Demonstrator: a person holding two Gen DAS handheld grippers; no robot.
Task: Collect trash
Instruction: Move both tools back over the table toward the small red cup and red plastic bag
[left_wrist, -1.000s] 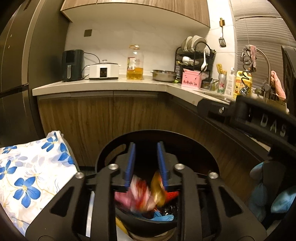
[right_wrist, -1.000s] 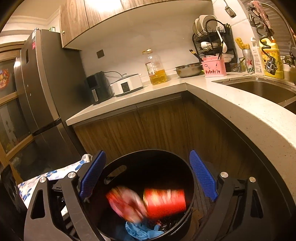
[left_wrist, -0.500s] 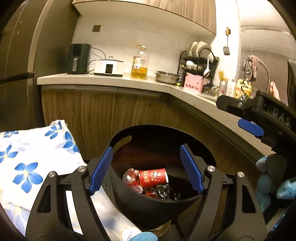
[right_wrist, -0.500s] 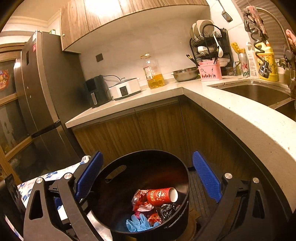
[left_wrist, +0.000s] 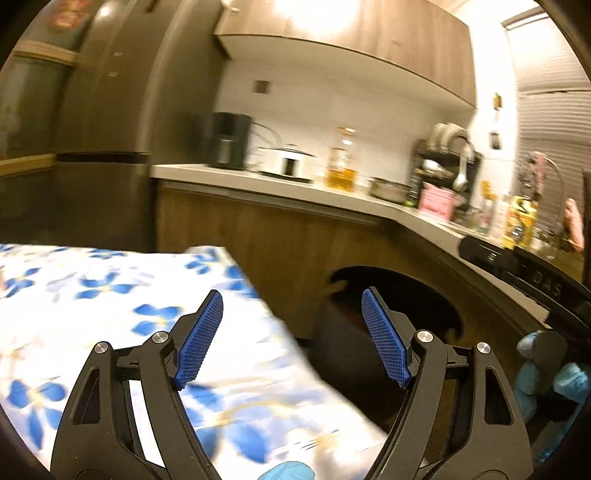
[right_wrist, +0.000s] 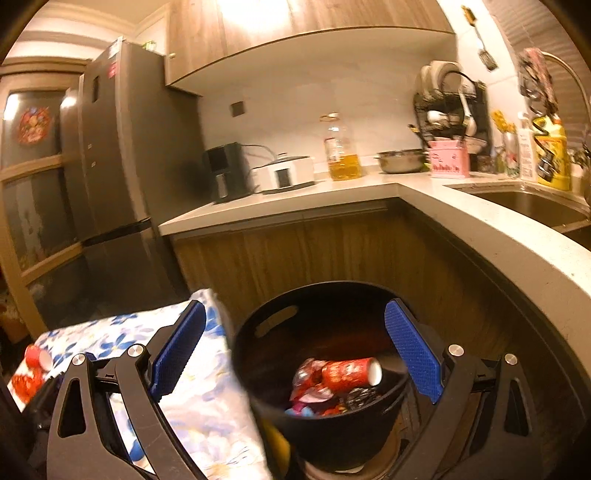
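text: "DAS" | on: black bar (left_wrist: 546, 286) at right, left wrist view

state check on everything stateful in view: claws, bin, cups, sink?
left claw: open, empty, over the floral cloth
right claw: open, empty, above the bin
black bin: upright, no lid, part full of trash
red cup: lying on its side in the bin
crumpled wrappers: in the bin, beside the cup
second red cup: on its side on the cloth, not yet binned
oil bottle: upright, part full
sink: looks empty
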